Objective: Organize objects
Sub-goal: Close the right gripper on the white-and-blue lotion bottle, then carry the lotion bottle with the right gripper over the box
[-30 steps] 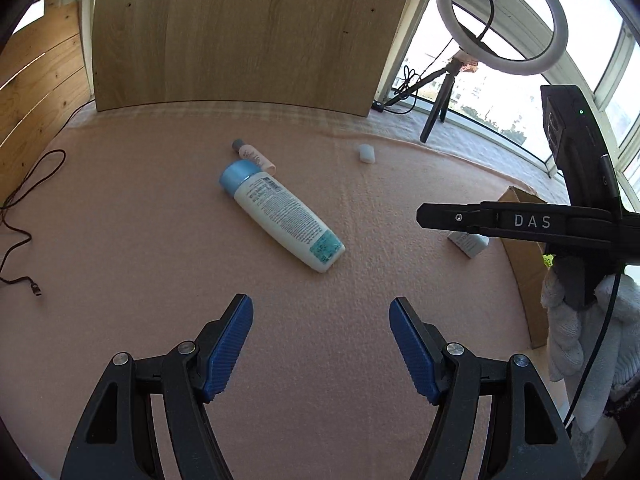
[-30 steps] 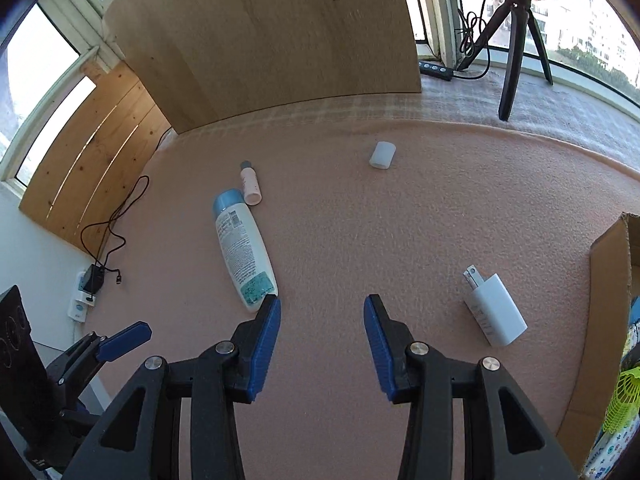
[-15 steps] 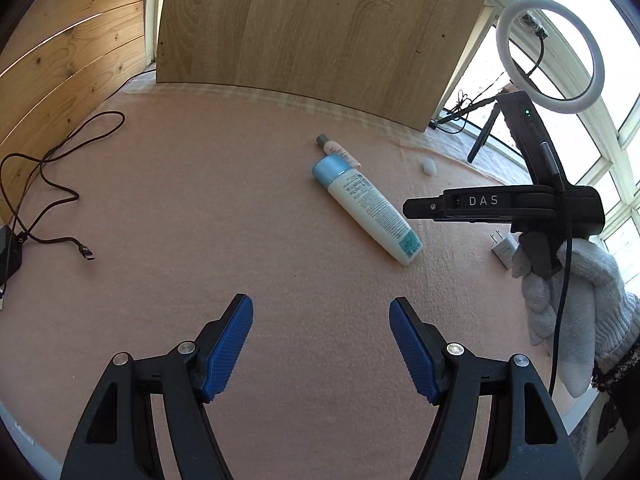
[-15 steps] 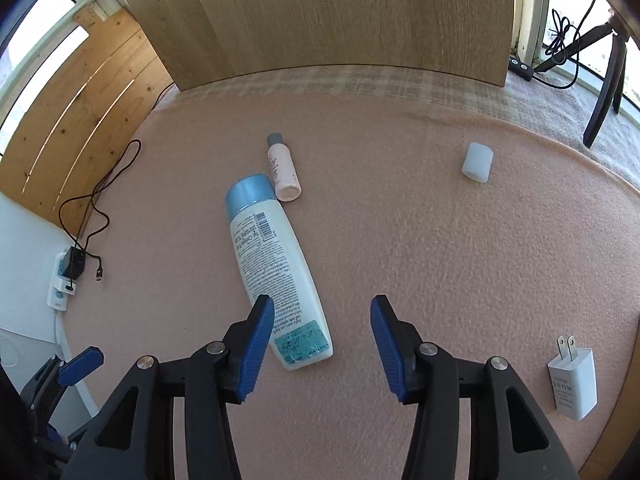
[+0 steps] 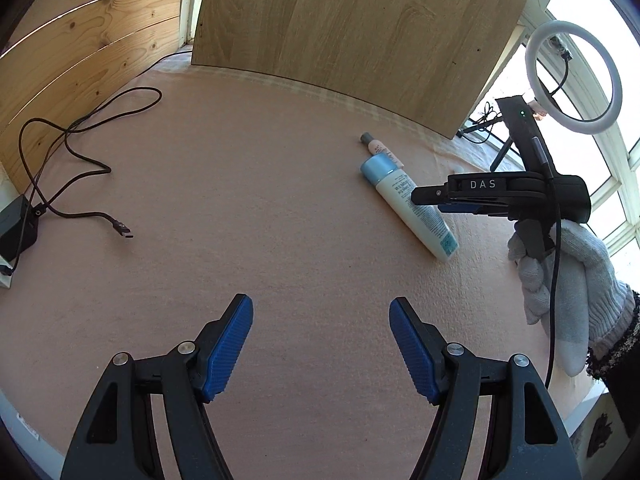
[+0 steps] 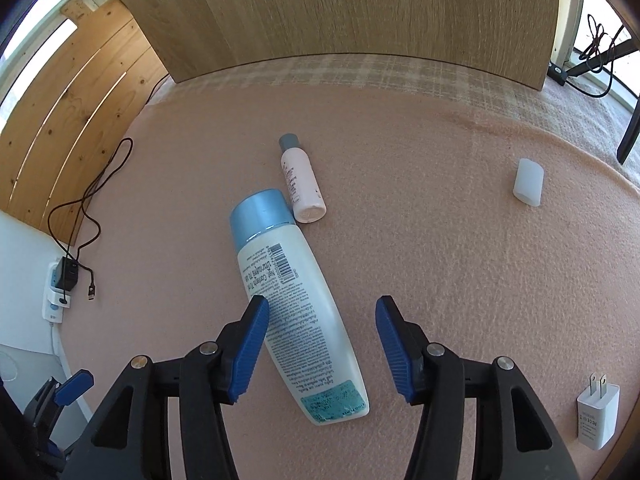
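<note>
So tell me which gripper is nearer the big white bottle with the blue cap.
Right. The right gripper straddles the bottle, jaws opening; the left gripper hangs well short of it.

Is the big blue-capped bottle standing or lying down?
Lying down: the bottle rests lengthwise on the pink mat, blue cap pointing away.

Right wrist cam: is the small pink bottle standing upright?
No, the small pink bottle lies on its side on the pink mat, beside the big bottle's blue cap.

Bright window daylight, soft shadows, sharp focus, heavy fisheye bending at edges.
</note>
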The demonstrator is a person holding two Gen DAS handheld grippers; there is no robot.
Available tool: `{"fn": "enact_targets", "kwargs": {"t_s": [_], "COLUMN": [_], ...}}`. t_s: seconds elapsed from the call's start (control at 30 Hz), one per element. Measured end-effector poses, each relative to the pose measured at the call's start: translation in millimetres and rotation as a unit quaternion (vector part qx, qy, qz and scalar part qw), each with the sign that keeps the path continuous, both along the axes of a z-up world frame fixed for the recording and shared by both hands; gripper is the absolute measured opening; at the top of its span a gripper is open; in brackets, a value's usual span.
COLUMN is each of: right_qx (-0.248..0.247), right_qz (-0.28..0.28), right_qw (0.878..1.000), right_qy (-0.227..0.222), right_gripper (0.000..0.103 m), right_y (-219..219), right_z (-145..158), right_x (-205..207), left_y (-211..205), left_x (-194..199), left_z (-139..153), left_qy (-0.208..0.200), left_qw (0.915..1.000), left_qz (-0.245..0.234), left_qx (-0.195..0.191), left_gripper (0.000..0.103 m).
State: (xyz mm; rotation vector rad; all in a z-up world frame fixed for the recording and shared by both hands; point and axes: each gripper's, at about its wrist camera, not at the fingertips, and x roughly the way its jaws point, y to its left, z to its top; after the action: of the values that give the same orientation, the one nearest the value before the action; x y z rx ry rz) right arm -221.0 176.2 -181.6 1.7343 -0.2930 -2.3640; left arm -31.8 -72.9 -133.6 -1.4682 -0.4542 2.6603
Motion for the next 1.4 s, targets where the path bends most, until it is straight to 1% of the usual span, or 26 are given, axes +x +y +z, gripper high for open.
{"fn": "enact_targets", "kwargs": {"t_s": [0.33,0.57,0.73,0.8,0.83,0.9,0.97,1.07,1.2,1.4], "right_qx": [-0.002,0.014,0.035,0.029,0.032,0.024,0.016,0.02,0.011,-0.021], "right_qz": [0.019,0.029,0.052,0.056,0.056,0.062,0.067,0.07,0.065,0.036], "right_qw": [1.0,0.999,0.998,0.998,0.998,0.998,0.997,0.997,0.997,0.998], "right_qy": [-0.006,-0.007,-0.012,-0.02,-0.017,-0.023,-0.03,-0.029,-0.031,-0.047], "right_gripper": [0.052,0.052,0.051,0.05,0.049,0.043,0.043,0.043,0.043,0.043], "right_y": [-23,-32,-45,-48,-49,-52,-55,-62,-66,-54], "right_z": [0,-1,-6,-11,-11,-10,-10,-9,-9,-9], "right_x": [-4,-10,-16,-19,-19,-19,-19,-13,-1,28], "left_y": [-24,-30,-29,-32,-35,-42,-48,-54,-50,-32], "left_x": [2,0,2,5,7,10,12,14,12,6], "left_z": [-5,-10,-12,-11,-10,-9,-9,-10,-10,-13], "left_qy": [-0.005,-0.011,-0.012,-0.009,-0.006,-0.004,-0.005,-0.005,-0.004,-0.005], "left_qw": [0.9998,0.9997,0.9997,0.9996,0.9995,0.9992,0.9988,0.9984,0.9989,0.9997], "left_qz": [0.017,0.018,0.018,0.022,0.027,0.036,0.045,0.053,0.043,0.018], "left_qx": [0.007,0.009,0.012,0.012,0.014,0.017,0.017,0.018,0.016,0.018], "left_gripper": [0.074,0.074,0.074,0.074,0.074,0.074,0.074,0.074,0.074,0.074]}}
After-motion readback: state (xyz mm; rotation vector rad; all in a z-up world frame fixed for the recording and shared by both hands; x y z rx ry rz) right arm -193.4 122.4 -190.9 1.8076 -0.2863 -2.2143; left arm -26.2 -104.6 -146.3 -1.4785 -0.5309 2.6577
